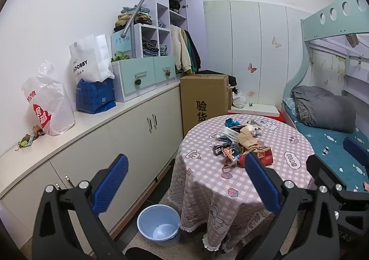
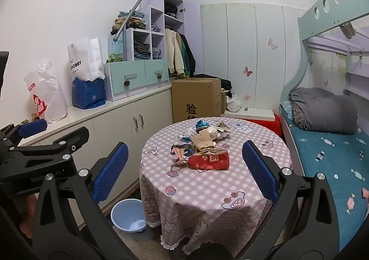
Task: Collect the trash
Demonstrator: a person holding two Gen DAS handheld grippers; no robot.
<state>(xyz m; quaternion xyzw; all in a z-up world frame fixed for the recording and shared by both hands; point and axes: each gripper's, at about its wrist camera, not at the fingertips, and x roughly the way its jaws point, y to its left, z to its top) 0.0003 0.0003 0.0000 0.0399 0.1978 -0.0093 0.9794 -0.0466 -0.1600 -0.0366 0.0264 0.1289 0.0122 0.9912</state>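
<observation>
A bunk bed and a long white cabinet flank a round table draped in a pink checked cloth, where a heap of trash lies near the middle of the tabletop: a red packet at the front, a crumpled brown paper bag behind it, small wrappers to its left. A pale blue bin stands on the floor just beside the table's left side, between table and cabinet (apparently with only a scrap of white at its bottom). The left gripper and the right gripper both hover short of the table with blue pads spread wide and nothing between them. Collection appears not yet begun. The sound approach is likely one piece at a time, starting with the red packet nearest the edge, closing across its crumpled body and not its slippery flat face, lifting clear so the loose wrappers are not dragged off the cloth, then carrying it low over the bin before release.
</observation>
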